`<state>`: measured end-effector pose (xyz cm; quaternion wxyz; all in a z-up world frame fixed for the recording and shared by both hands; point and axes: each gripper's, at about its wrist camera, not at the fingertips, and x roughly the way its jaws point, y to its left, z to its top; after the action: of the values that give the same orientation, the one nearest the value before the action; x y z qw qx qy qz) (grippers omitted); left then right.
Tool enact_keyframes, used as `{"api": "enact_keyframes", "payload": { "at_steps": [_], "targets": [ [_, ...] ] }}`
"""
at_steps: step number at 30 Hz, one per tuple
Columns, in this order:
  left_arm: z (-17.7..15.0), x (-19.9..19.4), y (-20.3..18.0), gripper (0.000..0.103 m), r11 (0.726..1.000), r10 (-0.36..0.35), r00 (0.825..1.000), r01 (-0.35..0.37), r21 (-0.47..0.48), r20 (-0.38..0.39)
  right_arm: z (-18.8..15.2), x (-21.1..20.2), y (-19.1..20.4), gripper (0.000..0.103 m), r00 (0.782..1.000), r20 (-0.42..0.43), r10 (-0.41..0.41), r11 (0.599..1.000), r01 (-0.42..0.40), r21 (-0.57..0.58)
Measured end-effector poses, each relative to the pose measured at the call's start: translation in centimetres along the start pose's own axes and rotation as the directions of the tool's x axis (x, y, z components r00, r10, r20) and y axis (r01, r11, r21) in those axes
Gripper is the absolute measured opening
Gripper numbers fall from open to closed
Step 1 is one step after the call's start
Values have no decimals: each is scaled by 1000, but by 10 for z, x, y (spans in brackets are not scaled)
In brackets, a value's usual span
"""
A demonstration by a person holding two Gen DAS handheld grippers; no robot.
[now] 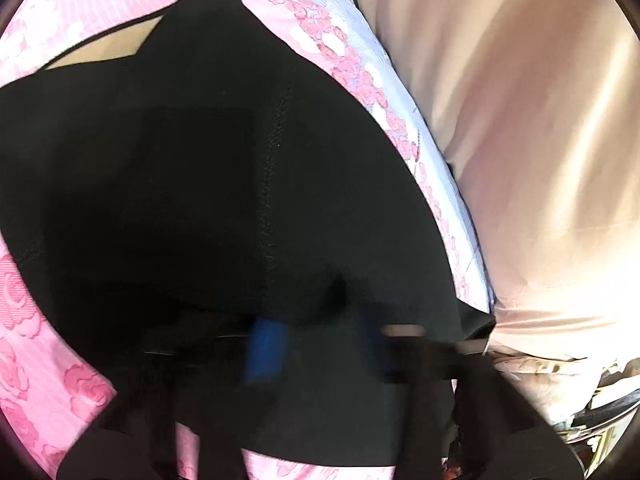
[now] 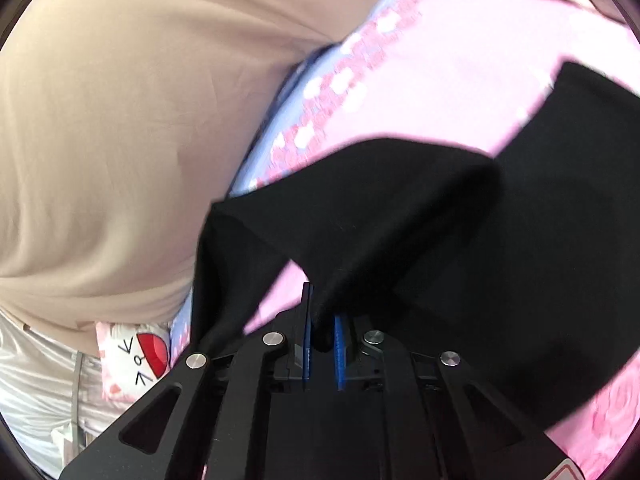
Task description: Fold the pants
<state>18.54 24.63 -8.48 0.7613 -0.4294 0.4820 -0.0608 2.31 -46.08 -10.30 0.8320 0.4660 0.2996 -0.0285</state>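
The right hand-held gripper (image 2: 322, 332) pinches the black pants (image 2: 460, 240); the left hand-held gripper (image 1: 320, 344), blurred and mostly hidden under cloth, is closed too.

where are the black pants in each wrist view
Left wrist: the black pants fill the centre and left, spread on the pink rose sheet.
Right wrist: the pants run from centre to right, a fold pinched in the right gripper.
Shared landmark: the beige pillow.
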Motion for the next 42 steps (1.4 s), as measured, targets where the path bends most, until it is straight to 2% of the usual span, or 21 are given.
{"api": "enact_keyframes", "payload": {
  "at_steps": [2, 5, 7, 9, 10, 12, 14, 16, 18, 19, 22, 23, 26, 28, 29, 31, 35, 38, 40, 41, 42],
  "targets": [
    [5, -4, 0, 5, 1000, -14, 1000, 14, 11, 5, 10, -24, 18, 8, 999, 40, 19, 997, -15, -81],
    [5, -28, -3, 4, 996, -44, 999, 41, 75, 28, 28, -82, 31, 7, 990, 144, -9, 983, 35, -181],
    [5, -46, -8, 5, 990, -52, 998, 46, 137, 44, 46, -119, 16, 7, 972, 214, -101, 968, 146, -206],
    [5, -55, -8, 5, 986, 0, 998, -11, 166, 70, 60, -116, -14, 7, 951, 177, -253, 929, 290, -229],
    [5, -57, -6, 5, 984, 32, 996, -45, 172, 77, 63, -109, -31, 8, 945, 147, -292, 921, 320, -224],
    [6, -57, 4, 5, 983, 69, 995, -81, 164, 79, 70, -89, -76, 20, 933, 49, -356, 918, 359, -165],
    [4, -57, 15, 5, 986, 86, 994, -95, 135, 64, 68, -89, -89, 23, 944, 56, -326, 934, 331, -133],
    [-3, -60, 23, 5, 987, 92, 994, -99, 127, 61, 57, -102, -84, 49, 939, 119, -323, 932, 338, -132],
    [-7, -62, 29, 6, 986, 94, 994, -101, 130, 62, 43, -118, -79, 64, 931, 184, -315, 933, 340, -122],
    [-4, -58, 29, 7, 986, 97, 993, -105, 129, 62, 37, -126, -74, 65, 929, 205, -309, 935, 336, -111],
    [-6, -68, 37, 9, 987, 90, 994, -97, 126, 66, 20, -138, -66, 65, 953, 197, -232, 963, 253, -90],
    [-6, -69, 37, 14, 987, 88, 994, -95, 126, 65, 15, -144, -63, 65, 957, 193, -215, 968, 235, -90],
    [-1, -61, 41, 42, 993, 64, 997, -69, 92, 51, -4, -151, -63, 65, 960, 184, -211, 970, 228, -82],
    [2, -58, 39, 30, 995, 47, 997, -51, 85, 54, -17, -149, -61, 65, 963, 167, -212, 971, 227, -73],
    [4, -57, 37, 2, 994, 46, 998, -50, 95, 48, -23, -146, -60, 65, 965, 160, -210, 973, 222, -65],
    [7, -57, 34, 3, 993, 41, 999, -44, 112, 31, -32, -141, -56, 65, 969, 148, -199, 976, 210, -63],
    [0, -96, 28, 3, 986, 50, 997, -59, 157, 62, -47, -136, -35, 65, 975, 143, -171, 976, 187, -108],
    [-9, -110, 54, 6, 987, 113, 993, -114, 116, 16, -56, -131, -21, 71, 980, 136, -145, 974, 166, -153],
    [-13, -94, 81, 9, 972, 220, 975, -216, 90, -32, -61, -119, -20, 71, 977, 123, -174, 966, 194, -170],
    [-16, -88, 92, 10, 975, 217, 975, -214, 59, -50, -62, -110, -21, 71, 977, 103, -185, 966, 200, -161],
    [-20, -94, 94, 14, 981, 189, 982, -189, 36, -16, -61, -107, -22, 71, 979, 92, -184, 969, 196, -148]
  ]
}}
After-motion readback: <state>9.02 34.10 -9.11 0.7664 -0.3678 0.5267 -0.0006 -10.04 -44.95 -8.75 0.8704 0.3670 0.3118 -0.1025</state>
